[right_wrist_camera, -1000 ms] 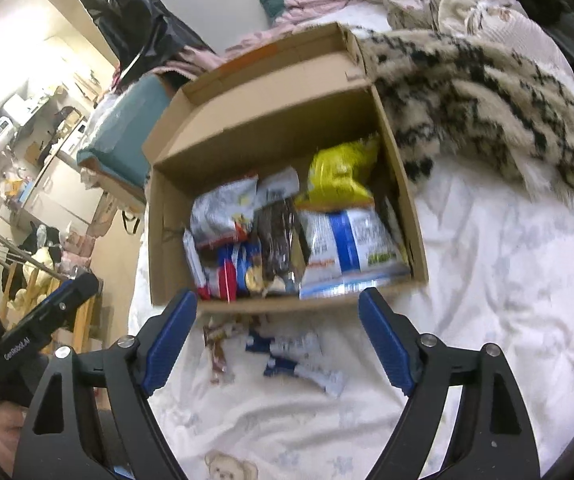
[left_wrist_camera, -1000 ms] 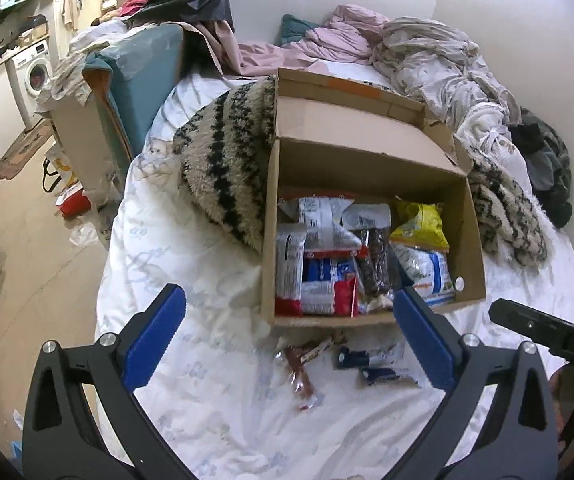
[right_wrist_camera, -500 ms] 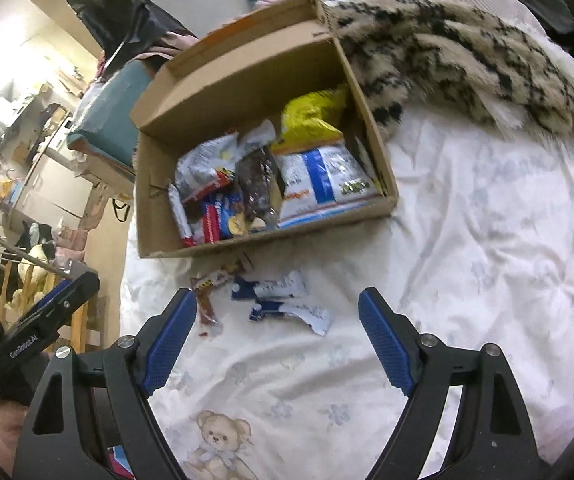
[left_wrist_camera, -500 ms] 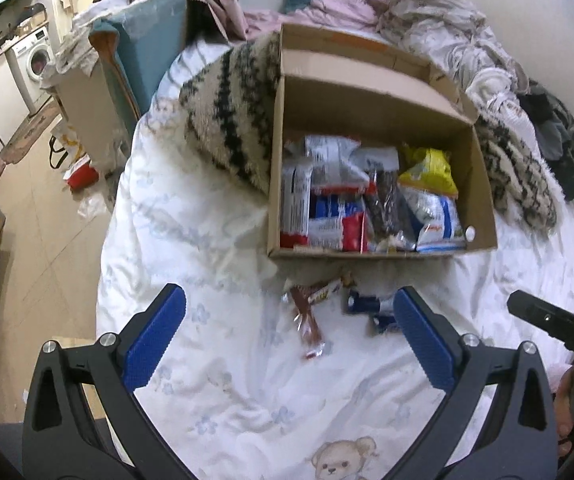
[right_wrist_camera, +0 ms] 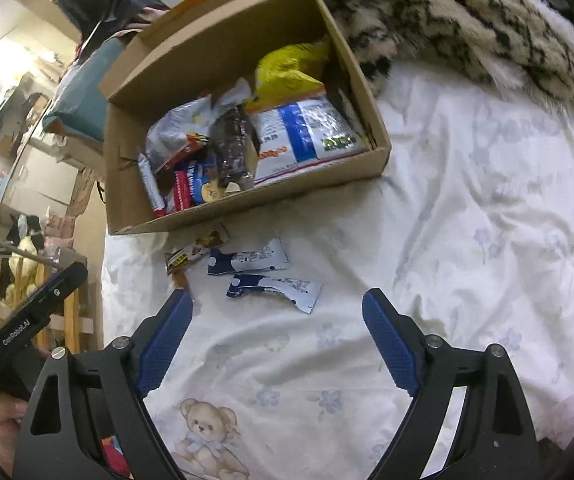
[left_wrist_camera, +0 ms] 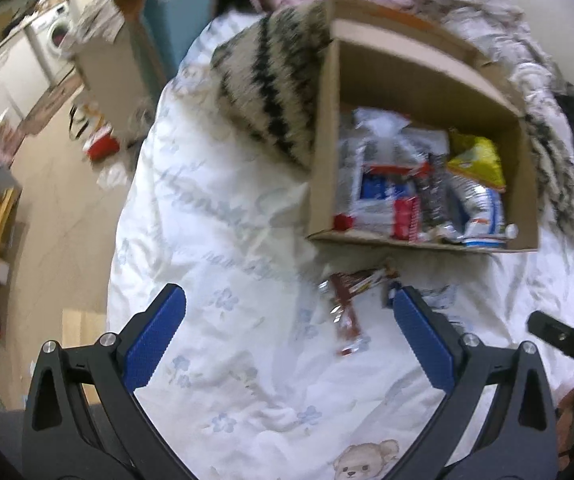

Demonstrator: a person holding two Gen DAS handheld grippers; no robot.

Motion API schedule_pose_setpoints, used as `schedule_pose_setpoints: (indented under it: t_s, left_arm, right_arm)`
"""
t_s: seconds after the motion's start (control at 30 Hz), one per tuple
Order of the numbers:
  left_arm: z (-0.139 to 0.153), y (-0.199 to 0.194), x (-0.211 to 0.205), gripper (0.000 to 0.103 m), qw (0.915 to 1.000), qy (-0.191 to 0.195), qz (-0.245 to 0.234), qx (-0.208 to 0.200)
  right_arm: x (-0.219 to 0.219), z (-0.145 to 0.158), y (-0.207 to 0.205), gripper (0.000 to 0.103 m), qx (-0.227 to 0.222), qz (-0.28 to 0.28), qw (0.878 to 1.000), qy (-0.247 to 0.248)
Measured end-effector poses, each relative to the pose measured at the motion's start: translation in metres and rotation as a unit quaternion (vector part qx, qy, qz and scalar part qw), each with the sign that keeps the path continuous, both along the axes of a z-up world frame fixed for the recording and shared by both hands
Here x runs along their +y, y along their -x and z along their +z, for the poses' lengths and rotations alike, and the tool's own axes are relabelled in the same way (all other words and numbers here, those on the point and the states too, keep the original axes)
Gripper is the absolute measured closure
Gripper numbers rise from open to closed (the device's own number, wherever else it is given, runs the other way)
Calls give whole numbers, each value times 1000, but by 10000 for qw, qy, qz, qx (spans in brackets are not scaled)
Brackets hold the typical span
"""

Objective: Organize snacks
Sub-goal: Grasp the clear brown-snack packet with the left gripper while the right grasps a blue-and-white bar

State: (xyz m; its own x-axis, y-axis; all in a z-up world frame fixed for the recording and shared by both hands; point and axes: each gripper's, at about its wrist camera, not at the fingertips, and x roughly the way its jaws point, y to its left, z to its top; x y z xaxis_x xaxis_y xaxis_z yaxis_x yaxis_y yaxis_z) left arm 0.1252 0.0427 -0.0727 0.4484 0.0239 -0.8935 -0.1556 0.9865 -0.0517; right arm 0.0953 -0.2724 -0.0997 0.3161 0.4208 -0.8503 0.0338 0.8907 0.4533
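"GenRobot.AI" printed on the left tongs' black body (right_wrist_camera: 27,330)

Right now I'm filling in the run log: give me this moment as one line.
left gripper: open, empty | right gripper: open, empty | loose snack packets: on bedsheet | cardboard box: holds snacks

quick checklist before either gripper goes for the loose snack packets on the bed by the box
1. Right gripper open, nothing between its jaws: ok.
2. Left gripper open and empty: ok.
3. Two blue and white snack packets lie flat on the white floral bedsheet, unobstructed: ok.
4. Brown snack bars reachable in front of the box: ok.
5. Open brown cardboard box has spare room: cannot tell.
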Motion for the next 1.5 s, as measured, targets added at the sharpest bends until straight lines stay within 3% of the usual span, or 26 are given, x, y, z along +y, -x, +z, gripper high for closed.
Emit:
schedule_pose_setpoints:
  t_s: [0.1,0.17,0.33,0.57,0.6,0.63,0.8,0.9,1.27,1.37,1.4,1.5]
  left_arm:
    - [-16,-5,1,1,9995,90,-14,310]
    - [-26,-7,-4,8,9988,229,-50,436]
    - [-59,-23,-34,41,9939,477,-444,888]
    - [-96,-36,-56,55,9911,487,-567,1098]
    - [-100,-37,-56,66,9910,502,-552,1114]
    - [-104,-38,-56,90,9905,461,-569,1166]
    - [-91,-18,-49,91,9874,719,-404,1351]
    - [-71,4,-51,91,9874,598,-519,1369]
    - [-9,36,-35,91,9924,555,-733,817]
    - [-3,35,-37,91,9942,447,-775,597]
    - [-2,36,-33,91,9942,479,-773,576]
    - [-7,35,-32,91,9934,605,-769,602]
  right_arm:
    - [-2,-5,-4,13,118,-109,9998,-76]
    - [-5,-9,-7,13,230,-247,9994,-123]
    - [-8,-14,-12,13,372,-406,9985,48]
    - [-23,-18,-10,13,487,-551,9973,-55]
    - [-23,-18,-10,13,487,-551,9973,-55]
    - [-24,-18,-10,13,493,-571,9971,-47]
    - [-26,-18,-9,13,532,-623,9966,-89]
    - [-24,-16,-10,13,509,-569,9970,-90]
    - [5,-21,-14,13,578,47,9983,49]
    - [31,-30,-24,15,543,758,9943,526]
    - [39,-32,-26,21,473,974,9913,748]
    - [64,-38,-31,27,164,1550,9757,1542]
